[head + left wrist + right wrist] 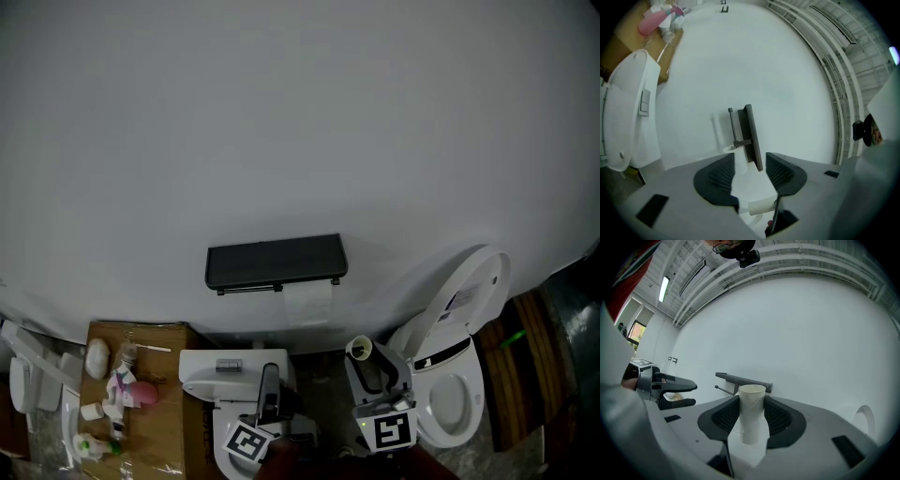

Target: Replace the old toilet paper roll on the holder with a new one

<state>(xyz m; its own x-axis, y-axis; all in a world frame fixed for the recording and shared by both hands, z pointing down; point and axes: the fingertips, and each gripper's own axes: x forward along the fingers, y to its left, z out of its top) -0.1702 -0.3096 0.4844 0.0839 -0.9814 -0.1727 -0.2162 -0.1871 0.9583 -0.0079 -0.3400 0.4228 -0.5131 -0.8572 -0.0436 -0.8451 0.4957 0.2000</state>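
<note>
Head view looks steeply down a plain white wall to a dark toilet paper holder (277,262) with a flat shelf top, and a short white sheet of toilet paper (307,302) hangs from its right end. Below it, the right gripper (367,364) clamps an empty cardboard tube (359,349), the tube's open end facing up and sitting well below the holder. In the right gripper view both dark ribbed pads (725,417) press against the sides of this tube (752,413), which stands upright between them, with the holder's shelf and thin bar behind it on the wall. The left gripper (269,377) sits just beside the right one, lower left of the holder. In the left gripper view its jaws stand apart with nothing held between them, and beyond the gap the holder (751,136) appears turned on its side with the white sheet (740,171) trailing from it. A small pale rolled shape shows low in that gap, but what it is I cannot tell. A white toilet (473,398) with its lid (473,286) raised stands at the right, and a white cistern (234,361) lies under the left gripper. At the far left a cardboard box (141,330) carries a pink bottle (142,394) and other small toiletries.
</note>
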